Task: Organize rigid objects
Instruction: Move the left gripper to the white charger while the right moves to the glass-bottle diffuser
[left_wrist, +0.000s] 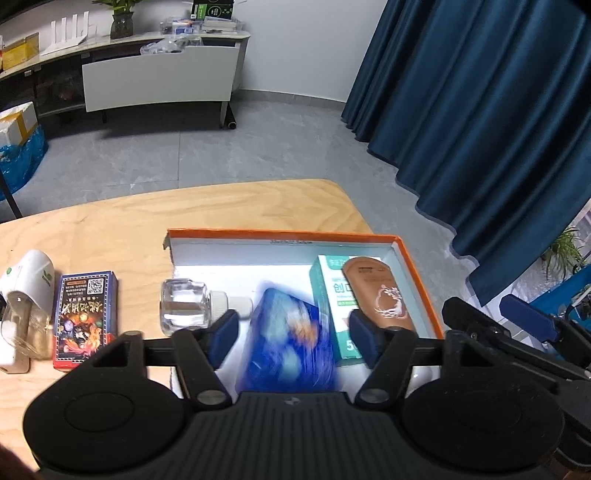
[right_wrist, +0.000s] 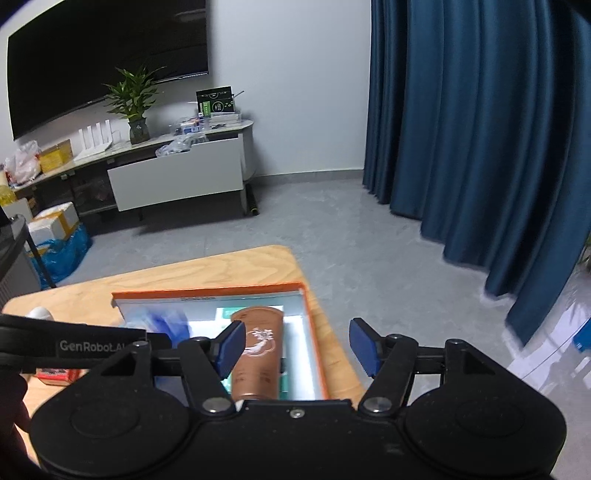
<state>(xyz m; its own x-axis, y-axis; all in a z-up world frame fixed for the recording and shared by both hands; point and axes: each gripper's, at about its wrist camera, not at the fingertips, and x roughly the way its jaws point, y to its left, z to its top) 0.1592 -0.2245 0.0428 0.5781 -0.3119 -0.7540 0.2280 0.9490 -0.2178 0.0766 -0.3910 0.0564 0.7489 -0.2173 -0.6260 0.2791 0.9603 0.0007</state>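
Left wrist view
Left tongs: the jaws stand wide and the pads press on nothing, though the blue box sits in the gap.
Blue box: it is blurred and tilted between the two pads, over the white floor of the tray; I judge it is just let go so that it drops into the free space.
Tray: orange rim, straight ahead of the tongs, open at the top so that things go in from above.
Teal box: inside the tray, just right of the blue box, against the right side to save room.
Tube: brown, it lies on the teal box, in front of the right pad.
Bottle: clear, on its side at the left edge of the tray, just ahead of the left pad; not yet sorted.
Card box: on the table, well left of the tongs, beside a white device.

Right wrist view
Right tongs: wide, holding nothing.
Tube: free in the tray, just beyond the left pad; I judge it was put there along the right wall.
Blue box: a blur at the left of the tray.
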